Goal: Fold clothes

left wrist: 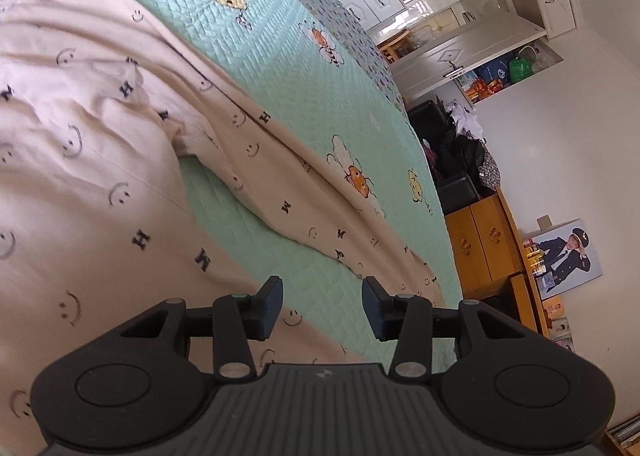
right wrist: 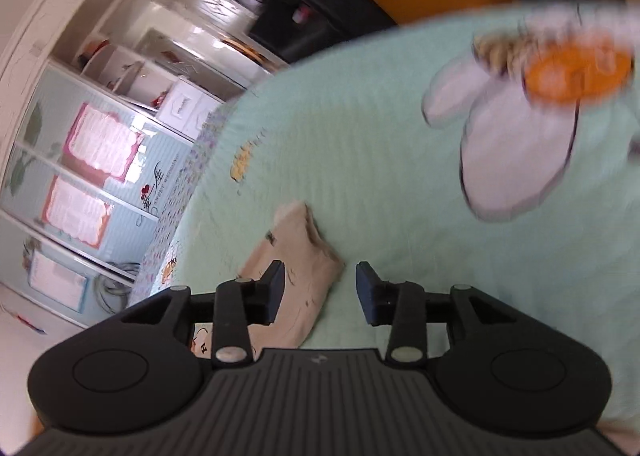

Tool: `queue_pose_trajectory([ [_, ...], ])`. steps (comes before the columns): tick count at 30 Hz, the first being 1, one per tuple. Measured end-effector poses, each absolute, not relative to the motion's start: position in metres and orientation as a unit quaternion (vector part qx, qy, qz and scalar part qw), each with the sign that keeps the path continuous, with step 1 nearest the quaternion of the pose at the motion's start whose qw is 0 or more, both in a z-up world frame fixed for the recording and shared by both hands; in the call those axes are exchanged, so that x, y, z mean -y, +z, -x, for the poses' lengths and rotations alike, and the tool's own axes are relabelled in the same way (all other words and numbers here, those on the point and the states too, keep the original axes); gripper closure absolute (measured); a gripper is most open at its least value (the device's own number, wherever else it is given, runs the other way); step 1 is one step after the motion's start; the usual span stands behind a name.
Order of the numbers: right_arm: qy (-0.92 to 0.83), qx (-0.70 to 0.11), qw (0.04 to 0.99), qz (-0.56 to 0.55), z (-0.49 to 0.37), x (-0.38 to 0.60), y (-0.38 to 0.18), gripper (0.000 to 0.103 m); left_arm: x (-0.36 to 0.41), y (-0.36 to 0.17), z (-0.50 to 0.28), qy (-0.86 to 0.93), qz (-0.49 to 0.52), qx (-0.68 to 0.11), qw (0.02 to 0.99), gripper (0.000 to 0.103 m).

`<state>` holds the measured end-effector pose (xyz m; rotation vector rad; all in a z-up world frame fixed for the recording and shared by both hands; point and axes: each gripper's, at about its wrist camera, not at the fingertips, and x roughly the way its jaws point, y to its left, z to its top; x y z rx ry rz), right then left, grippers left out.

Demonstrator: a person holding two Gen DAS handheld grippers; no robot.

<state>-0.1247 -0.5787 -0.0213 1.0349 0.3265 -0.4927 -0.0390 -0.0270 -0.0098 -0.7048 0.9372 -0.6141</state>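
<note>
Cream cotton garment [left wrist: 100, 128] lay spread across the green bed quilt [left wrist: 280, 56], both grippers' jaws spread and empty above it, so each should pinch a sleeve end [right wrist: 296, 252] squarely before folding inward.

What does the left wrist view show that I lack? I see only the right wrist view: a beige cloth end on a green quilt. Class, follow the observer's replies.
Observer: The left wrist view shows the whole beige garment, printed with smiley faces and letters, spread over the green quilt.
Operator: Is it flat?
Observer: No. It is rumpled, and one long part runs off toward the bed's edge.
Operator: Does the left gripper hold it?
Observer: No. The left gripper is open above the cloth with nothing between its fingers.
Operator: And what is beside the bed?
Observer: Yellow wooden cabinets stand against the wall.
</note>
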Motion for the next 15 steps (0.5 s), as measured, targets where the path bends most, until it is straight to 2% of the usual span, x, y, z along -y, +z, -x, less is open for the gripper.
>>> queue_pose_trajectory([
  [2, -0.195, -0.169, 0.843, -0.472, 0.112, 0.578, -0.008, 0.060, 0.014, -0.002, 0.035, -0.275, 0.331, -0.421, 0.799, 0.057],
  [5, -0.126, -0.200, 0.855, -0.461, 0.078, 0.576, 0.006, 0.054, -0.007, 0.009, 0.028, -0.254, 0.343, -0.398, 0.812, 0.052],
  [8, -0.094, -0.256, 0.872, -0.407, 0.035, 0.571, 0.018, 0.053, -0.027, 0.020, 0.021, -0.241, 0.340, -0.384, 0.824, 0.051],
  [12, -0.086, -0.322, 0.896, -0.293, -0.015, 0.568, 0.031, 0.053, -0.047, 0.041, -0.004, -0.225, 0.304, -0.378, 0.845, 0.050],
  [15, -0.091, -0.358, 0.917, -0.151, -0.042, 0.561, 0.035, 0.053, -0.061, 0.049, -0.019, -0.202, 0.306, -0.368, 0.855, 0.048],
])
